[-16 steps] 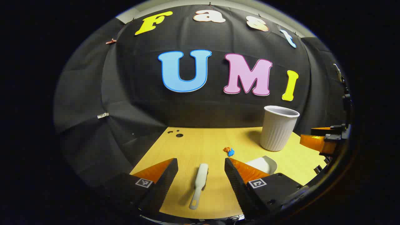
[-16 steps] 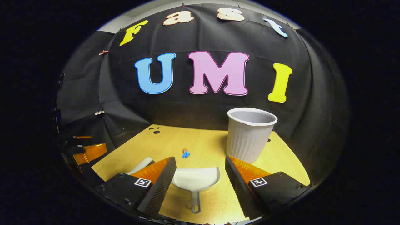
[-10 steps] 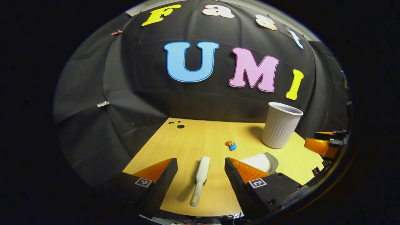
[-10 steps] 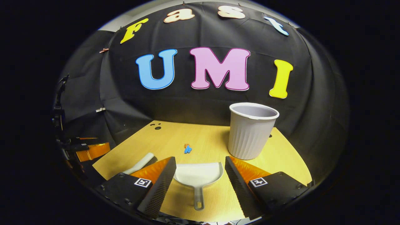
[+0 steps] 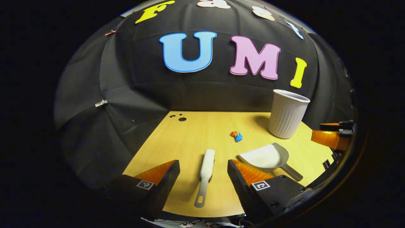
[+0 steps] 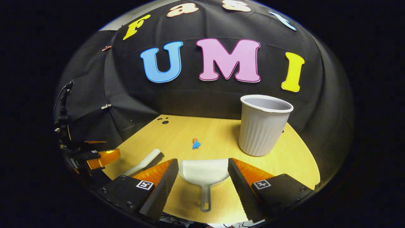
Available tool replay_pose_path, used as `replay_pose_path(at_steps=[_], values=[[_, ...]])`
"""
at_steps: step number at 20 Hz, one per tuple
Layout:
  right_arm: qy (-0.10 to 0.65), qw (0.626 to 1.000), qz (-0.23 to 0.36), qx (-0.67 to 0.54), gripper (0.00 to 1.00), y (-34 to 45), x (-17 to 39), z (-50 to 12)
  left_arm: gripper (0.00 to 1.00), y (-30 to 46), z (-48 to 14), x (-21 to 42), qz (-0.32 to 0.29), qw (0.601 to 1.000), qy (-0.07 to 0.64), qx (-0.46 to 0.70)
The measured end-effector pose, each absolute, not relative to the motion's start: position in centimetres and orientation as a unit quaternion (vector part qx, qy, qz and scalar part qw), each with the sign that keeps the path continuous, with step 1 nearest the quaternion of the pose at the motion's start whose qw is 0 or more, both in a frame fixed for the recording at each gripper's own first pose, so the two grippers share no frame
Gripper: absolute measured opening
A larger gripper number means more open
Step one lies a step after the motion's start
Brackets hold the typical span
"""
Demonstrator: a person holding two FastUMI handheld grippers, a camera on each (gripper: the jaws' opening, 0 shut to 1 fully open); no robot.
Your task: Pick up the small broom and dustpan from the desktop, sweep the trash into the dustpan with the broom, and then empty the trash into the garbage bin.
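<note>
A small white broom [image 5: 205,173] lies on the wooden desktop [image 5: 196,133], handle toward me, between the fingers of my open left gripper [image 5: 203,167], which hovers above it without touching. The white dustpan [image 6: 204,172] lies handle toward me between the fingers of my open right gripper [image 6: 202,169], also untouched. The dustpan [image 5: 267,156] sits right of the broom in the left gripper view; the broom [image 6: 146,162] lies to the left in the right gripper view. Small orange and blue trash scraps [image 5: 236,136] [image 6: 196,143] rest mid-desk.
A white ribbed garbage bin [image 6: 263,125] [image 5: 287,114] stands upright at the back right of the desk. Small dark holes [image 5: 180,118] mark the far left corner. The other gripper shows at the far right edge [image 5: 332,136] and at the far left edge [image 6: 95,155].
Both views have tilted downward and eased back, so broom and dustpan show more fully between the fingers. Nothing on the desk moved; both grippers stayed open.
</note>
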State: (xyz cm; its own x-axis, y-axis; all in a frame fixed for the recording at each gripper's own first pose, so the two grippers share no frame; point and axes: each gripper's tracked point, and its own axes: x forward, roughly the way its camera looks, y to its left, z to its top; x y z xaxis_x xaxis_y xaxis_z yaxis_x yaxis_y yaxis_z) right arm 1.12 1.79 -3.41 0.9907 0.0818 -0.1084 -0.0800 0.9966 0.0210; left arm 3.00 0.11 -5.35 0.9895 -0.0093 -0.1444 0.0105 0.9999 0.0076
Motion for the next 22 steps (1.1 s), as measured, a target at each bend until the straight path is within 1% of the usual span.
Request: replay_pose_path(at_steps=[5,9,13,16,19,20,22], values=[[0.065,0.997,0.05,-0.003,0.98,2.0,1.7,-4.2,0.96,-0.6,-7.6,4.7,-0.021,0.994,0.11,-0.009],[0.075,0.996,0.047,0.0,0.98,1.7,2.2,-5.0,0.96,-0.1,-9.6,6.4,-0.023,0.988,0.151,-0.002],[0.085,0.995,0.039,0.017,0.98,1.2,2.6,-5.8,0.96,0.1,-12.3,8.5,-0.021,0.978,0.206,-0.004],[0.098,0.994,0.038,0.027,0.98,0.9,3.1,-7.1,0.96,0.6,-14.3,10.2,-0.02,0.968,0.251,0.016],[0.124,0.99,0.04,0.046,0.97,1.0,3.5,-9.2,0.96,0.2,-17.2,11.3,-0.034,0.949,0.313,0.024],[0.13,0.989,0.039,0.054,0.99,0.9,3.5,-9.7,0.95,0.3,-17.8,11.6,-0.034,0.944,0.326,0.028],[0.138,0.988,0.036,0.06,0.99,0.7,3.7,-10.8,0.94,0.3,-18.6,12.0,-0.033,0.937,0.346,0.042]])
